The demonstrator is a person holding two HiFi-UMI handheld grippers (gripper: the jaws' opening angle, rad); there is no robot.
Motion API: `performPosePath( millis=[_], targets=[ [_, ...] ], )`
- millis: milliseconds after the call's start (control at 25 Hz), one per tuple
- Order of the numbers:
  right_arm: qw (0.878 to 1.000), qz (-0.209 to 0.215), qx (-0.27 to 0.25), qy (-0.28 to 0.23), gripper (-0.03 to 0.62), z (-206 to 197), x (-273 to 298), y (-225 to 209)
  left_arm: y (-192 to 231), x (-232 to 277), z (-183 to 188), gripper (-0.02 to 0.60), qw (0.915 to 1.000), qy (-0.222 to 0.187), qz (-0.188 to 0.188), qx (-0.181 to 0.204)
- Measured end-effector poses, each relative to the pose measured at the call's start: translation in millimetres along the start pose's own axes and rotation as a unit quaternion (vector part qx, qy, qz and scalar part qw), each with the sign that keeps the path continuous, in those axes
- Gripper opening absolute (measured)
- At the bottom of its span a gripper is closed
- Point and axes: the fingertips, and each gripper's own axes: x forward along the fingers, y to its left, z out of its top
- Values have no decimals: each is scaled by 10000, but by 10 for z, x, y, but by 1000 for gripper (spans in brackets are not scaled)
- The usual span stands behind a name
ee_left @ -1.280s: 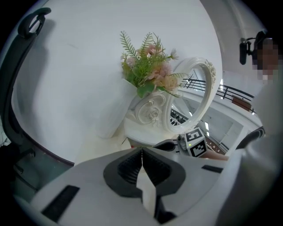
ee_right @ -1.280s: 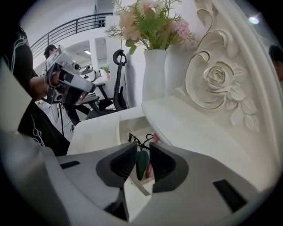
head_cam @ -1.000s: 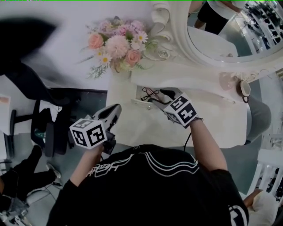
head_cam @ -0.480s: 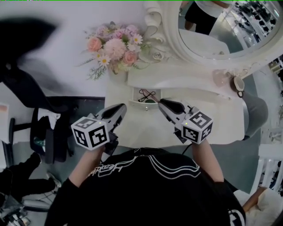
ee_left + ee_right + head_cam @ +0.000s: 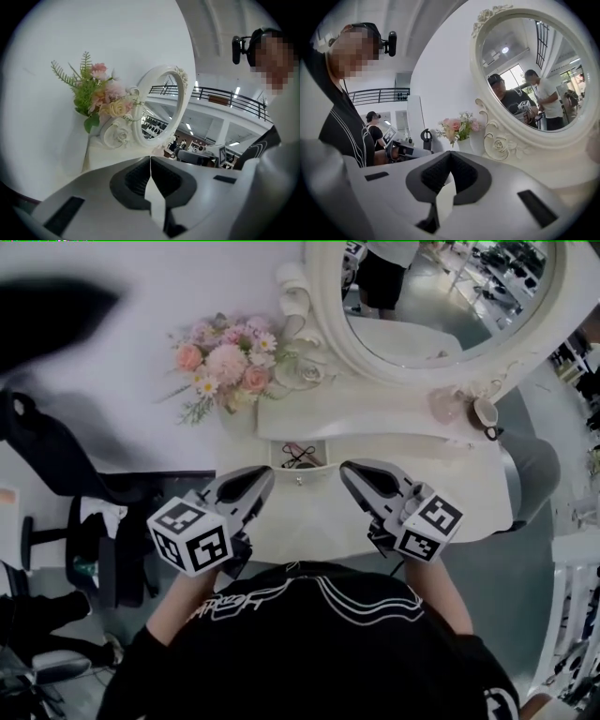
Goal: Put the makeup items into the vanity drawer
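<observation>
The white vanity table (image 5: 459, 486) has a small drawer (image 5: 299, 472) standing open at its back middle, with dark, cord-like makeup items (image 5: 298, 454) lying inside. My left gripper (image 5: 263, 477) hovers over the table's front left, jaws shut and empty. My right gripper (image 5: 349, 472) hovers at the front, just right of the drawer, also shut with nothing between its pads. In the left gripper view the left gripper's tips (image 5: 150, 160) meet in front of the mirror and flowers. The right gripper view shows the right gripper's tips (image 5: 450, 154) pressed together, empty.
A vase of pink flowers (image 5: 225, 362) stands at the table's back left, beside the oval white mirror (image 5: 441, 296). A small cup (image 5: 486, 412) sits at the back right. A dark office chair (image 5: 98, 531) stands left of the table, a grey stool (image 5: 532, 474) to the right.
My right gripper has pulled back out of the drawer toward the person and closed its jaws. The left gripper has barely moved.
</observation>
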Motion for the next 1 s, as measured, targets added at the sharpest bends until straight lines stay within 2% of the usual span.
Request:
performPosePath(
  millis=[240, 1000],
  targets=[
    [10000, -77, -42, -32, 25, 6, -65, 46, -132, 26, 50, 25, 9998, -61, -152, 115],
    [9999, -122, 110, 54, 25, -116, -52, 35, -78, -15, -10, 25, 9999, -8, -120, 90]
  ],
)
